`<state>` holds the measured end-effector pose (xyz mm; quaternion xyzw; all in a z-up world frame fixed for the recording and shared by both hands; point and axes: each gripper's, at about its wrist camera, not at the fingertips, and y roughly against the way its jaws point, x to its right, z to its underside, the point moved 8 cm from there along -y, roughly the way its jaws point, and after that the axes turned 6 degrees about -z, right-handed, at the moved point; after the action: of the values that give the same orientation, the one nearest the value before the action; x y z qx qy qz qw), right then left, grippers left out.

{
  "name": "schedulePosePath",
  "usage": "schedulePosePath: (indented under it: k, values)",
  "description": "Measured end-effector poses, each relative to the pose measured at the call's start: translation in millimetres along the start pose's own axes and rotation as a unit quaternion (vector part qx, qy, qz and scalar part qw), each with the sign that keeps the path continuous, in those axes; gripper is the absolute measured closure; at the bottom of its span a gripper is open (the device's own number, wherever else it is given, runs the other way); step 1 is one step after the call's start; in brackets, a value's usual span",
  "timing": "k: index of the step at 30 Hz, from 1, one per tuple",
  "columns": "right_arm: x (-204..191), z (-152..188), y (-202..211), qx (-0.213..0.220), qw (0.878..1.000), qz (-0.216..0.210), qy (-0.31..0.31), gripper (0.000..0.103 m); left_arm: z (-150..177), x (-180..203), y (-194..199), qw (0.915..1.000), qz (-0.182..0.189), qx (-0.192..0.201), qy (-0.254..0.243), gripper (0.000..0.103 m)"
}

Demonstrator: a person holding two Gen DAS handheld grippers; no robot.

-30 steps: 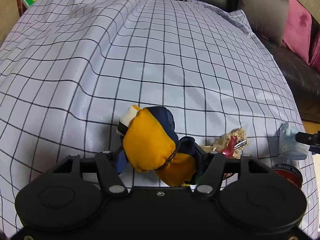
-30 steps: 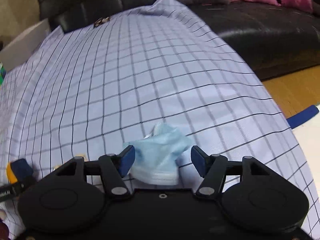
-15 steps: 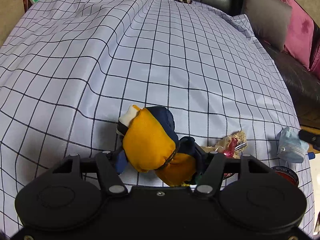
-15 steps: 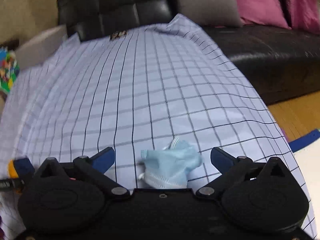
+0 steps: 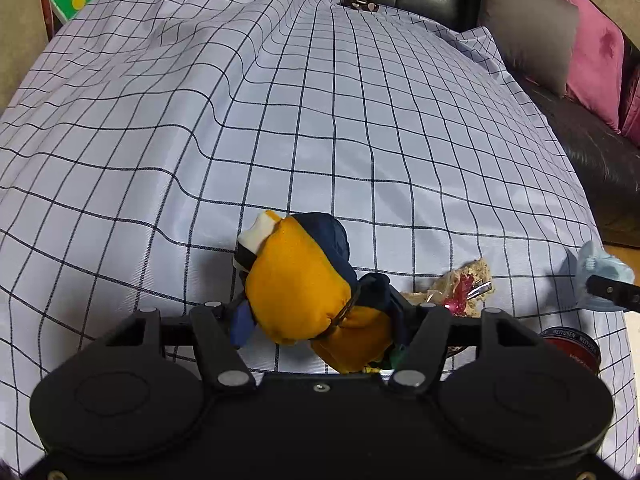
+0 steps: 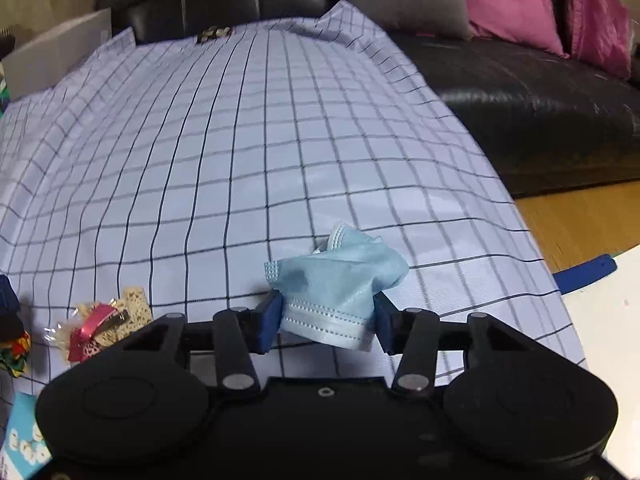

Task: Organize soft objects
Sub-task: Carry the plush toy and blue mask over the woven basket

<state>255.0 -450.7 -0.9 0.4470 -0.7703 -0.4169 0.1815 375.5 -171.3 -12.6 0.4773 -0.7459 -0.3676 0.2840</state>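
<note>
My left gripper (image 5: 320,320) is shut on an orange and navy plush toy (image 5: 298,284), held just above the checked cloth (image 5: 280,120). My right gripper (image 6: 325,322) is shut on a crumpled light blue face mask (image 6: 336,280), lifted off the cloth (image 6: 240,140). The mask and a right finger also show at the right edge of the left wrist view (image 5: 604,276).
A lace and pink hair clip (image 5: 460,288) lies on the cloth between the grippers, also in the right wrist view (image 6: 104,320). A red round tin (image 5: 572,350) sits near the right edge. A black sofa (image 6: 540,100) with pink cushions (image 6: 516,0) stands behind. A small dark object (image 5: 360,2) lies at the far edge.
My right gripper opened wide over the mask, then closed on it and lifted it. My left gripper kept holding the plush toy and shifted slightly.
</note>
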Motion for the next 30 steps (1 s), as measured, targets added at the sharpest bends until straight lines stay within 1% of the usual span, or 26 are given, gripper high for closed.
schedulePosePath:
  k: [4,9,13,17,20,23,27,30]
  values:
    - [4.1,2.8,18.3,0.011,1.000,-0.001,-0.005,0.056,-0.4,-1.7,5.2,1.0000,-0.001,0.006,-0.003,0.044]
    - [7.3,7.4,34.5,0.021,1.000,0.006,0.009,0.056,1.1,-4.8,13.2,0.9998,-0.006,0.015,-0.007,0.044]
    - [13.2,21.3,46.7,0.021,0.999,0.007,0.025,0.056,5.6,-10.1,21.4,0.9997,-0.013,0.020,-0.009,0.044]
    - [21.9,38.8,58.6,0.015,1.000,0.005,0.027,0.056,15.1,-24.4,30.4,0.9991,-0.033,0.023,-0.011,0.044]
    - [25.8,55.7,67.5,0.009,1.000,-0.003,0.021,0.056,23.3,-39.6,38.3,0.9986,-0.048,0.024,-0.006,0.044]
    - [20.8,74.3,75.3,0.009,1.000,-0.002,0.028,0.056,31.7,-54.9,47.7,0.9979,-0.060,0.026,0.006,0.044]
    - [11.0,113.1,97.8,0.011,0.999,-0.020,0.026,0.056,48.1,-74.3,60.1,0.9969,-0.070,0.027,0.023,0.044]
    - [2.4,142.9,116.1,0.014,0.999,-0.034,0.027,0.056,70.1,-83.2,74.7,0.9969,-0.069,0.029,0.026,0.044]
